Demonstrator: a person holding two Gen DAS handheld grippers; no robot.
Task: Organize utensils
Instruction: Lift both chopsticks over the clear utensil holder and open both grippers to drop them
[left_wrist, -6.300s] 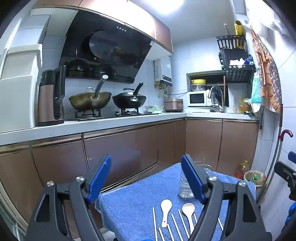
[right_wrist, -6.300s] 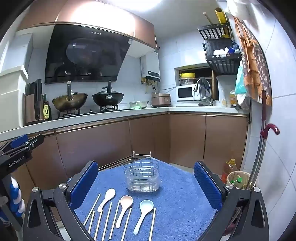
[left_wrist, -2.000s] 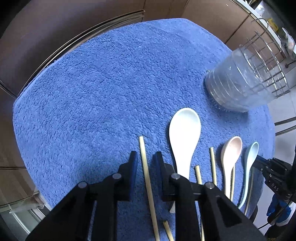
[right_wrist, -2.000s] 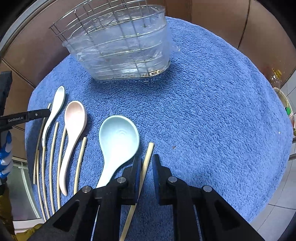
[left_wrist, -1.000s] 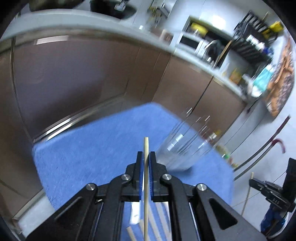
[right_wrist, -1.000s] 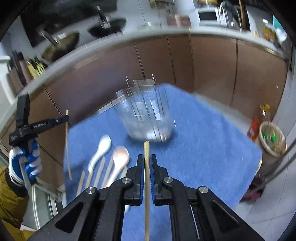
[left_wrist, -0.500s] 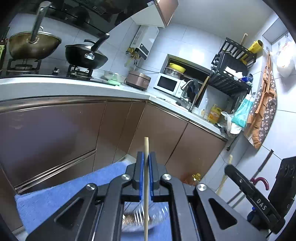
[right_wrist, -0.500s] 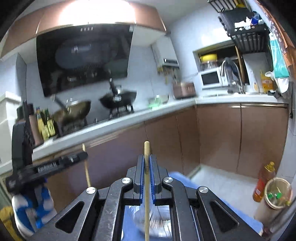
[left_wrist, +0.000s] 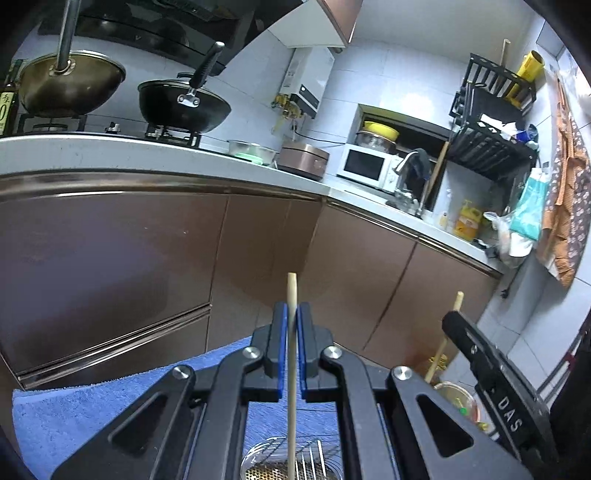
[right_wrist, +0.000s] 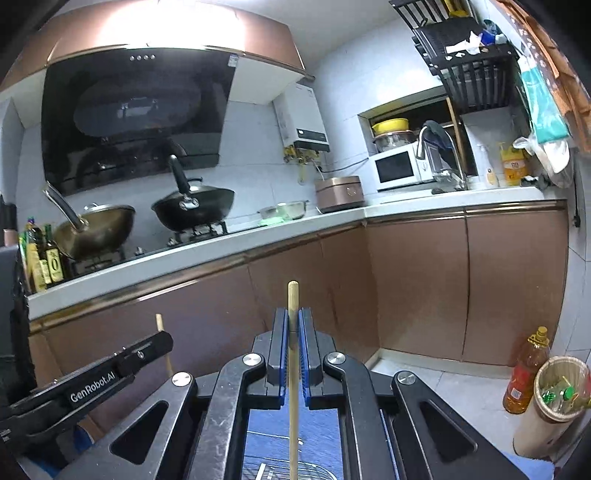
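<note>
**Gripping a chopstick in each gripper**

Clamped between the nearly closed pads of the left gripper (left_wrist: 291, 325), one chopstick (left_wrist: 291, 354) is held pointing to 12 o'clock. Another chopstick (right_wrist: 293, 354) is pinched likewise by the right gripper (right_wrist: 293, 328). The holder (left_wrist: 295, 461) is seen at 6 o'clock.

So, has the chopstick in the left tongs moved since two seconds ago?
Yes. The chopstick lay flat on the blue towel then; now it stands upright, clamped in the left tongs, above the utensil holder.
</note>
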